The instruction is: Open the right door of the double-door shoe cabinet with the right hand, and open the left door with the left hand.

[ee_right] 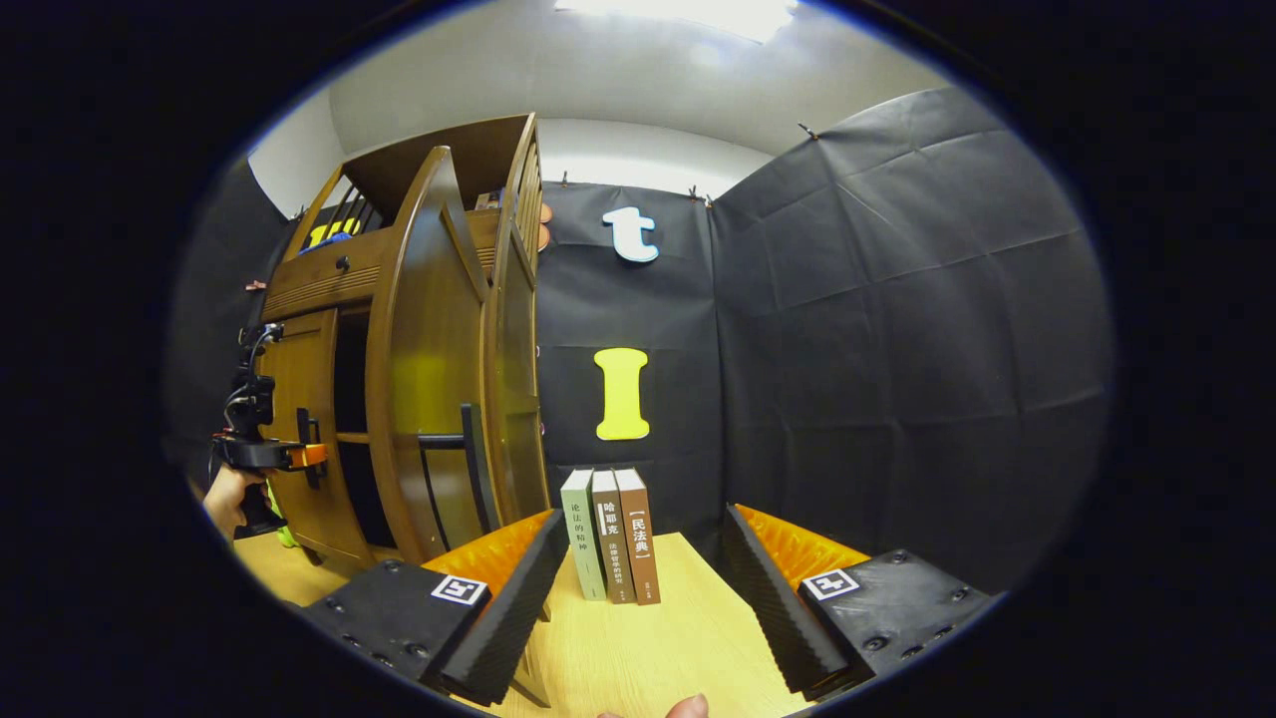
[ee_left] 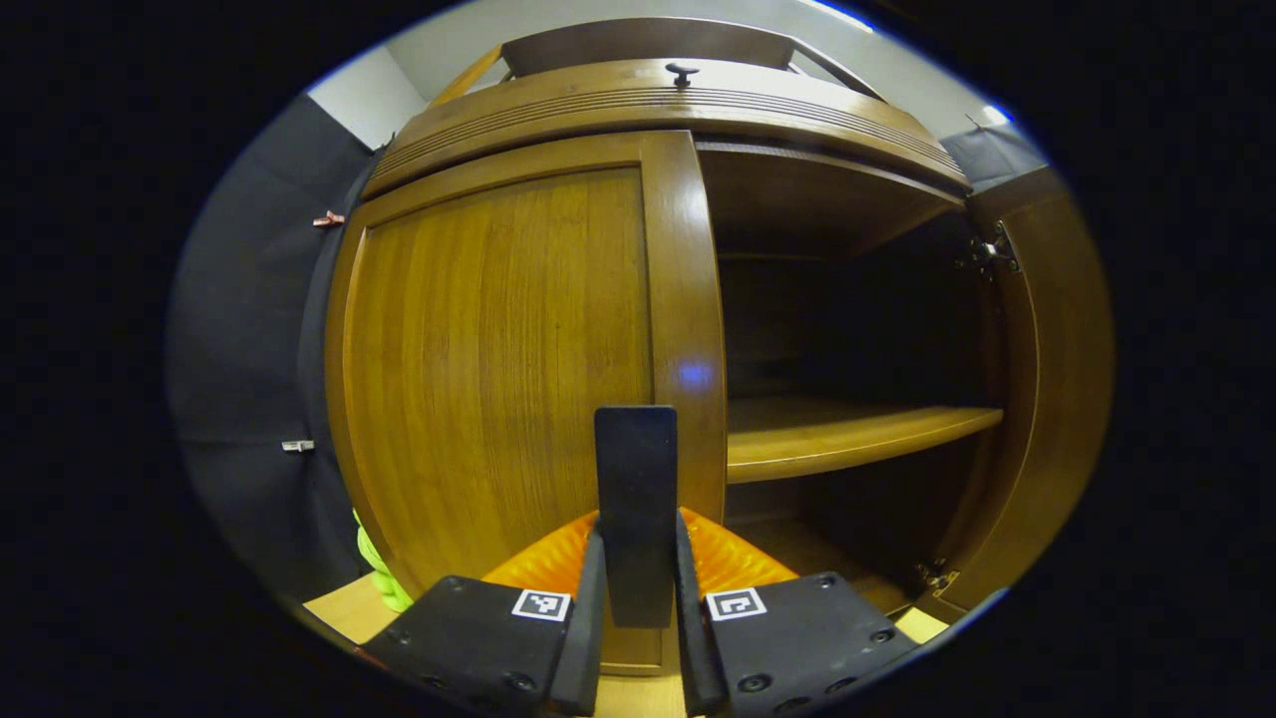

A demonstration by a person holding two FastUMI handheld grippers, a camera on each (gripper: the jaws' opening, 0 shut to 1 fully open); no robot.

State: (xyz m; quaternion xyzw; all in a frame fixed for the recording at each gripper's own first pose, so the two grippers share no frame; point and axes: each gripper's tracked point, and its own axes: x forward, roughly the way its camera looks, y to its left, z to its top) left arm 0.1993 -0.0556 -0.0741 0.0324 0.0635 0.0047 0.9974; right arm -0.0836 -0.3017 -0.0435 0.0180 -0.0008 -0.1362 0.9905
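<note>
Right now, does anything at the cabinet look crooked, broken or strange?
Nothing stands out. The right door is swung open with its hinges in place, the shelf lies level, and the left door is closed flush. The left gripper is shut on the left door's handle.

Staged recording booth, not a lived-in home. Black cloth walls (ee_right: 897,329) pinned up with clips, white ceiling with light panel (ee_right: 688,15). Props set on a pale wooden table (ee_right: 638,648): a wooden shoe cabinet (ee_right: 429,349), 3 upright books (ee_right: 611,534).
</note>
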